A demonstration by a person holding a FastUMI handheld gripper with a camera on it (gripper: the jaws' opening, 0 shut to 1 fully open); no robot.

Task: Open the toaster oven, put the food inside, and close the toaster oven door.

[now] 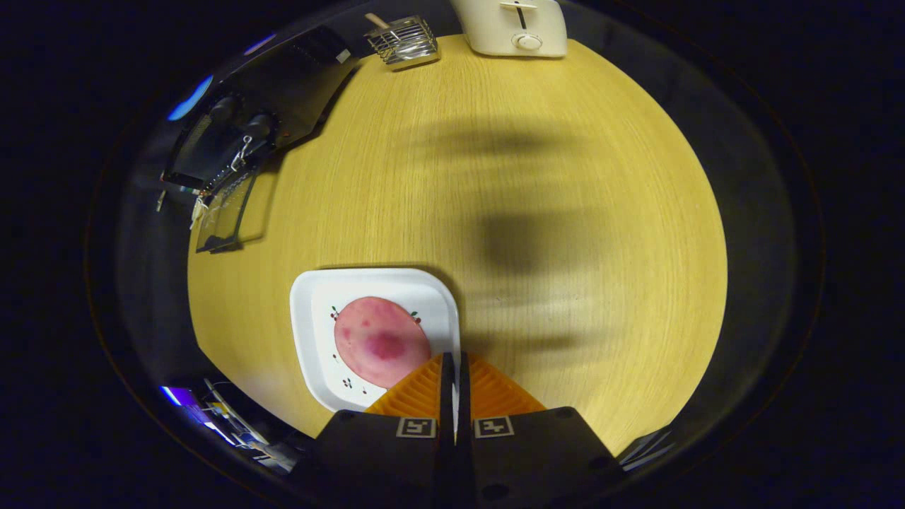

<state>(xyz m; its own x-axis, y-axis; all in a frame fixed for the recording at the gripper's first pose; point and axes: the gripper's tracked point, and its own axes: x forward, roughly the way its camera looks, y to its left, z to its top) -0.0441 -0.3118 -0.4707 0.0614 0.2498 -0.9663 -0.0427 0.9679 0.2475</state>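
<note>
A round pink slice of food lies on a white square plate on the wooden table. My gripper hovers above the plate's right edge, its fingers shut together with nothing between them. The left finger's tip overlaps the food's right side in the view. The black toaster oven stands at the table's far left corner, well beyond the fingers. Its glass door hangs down open toward the table.
A cream pop-up toaster stands at the table's far edge, and a wire basket sits to its left. Bare wooden tabletop stretches between the plate and these, crossed by dark shadows.
</note>
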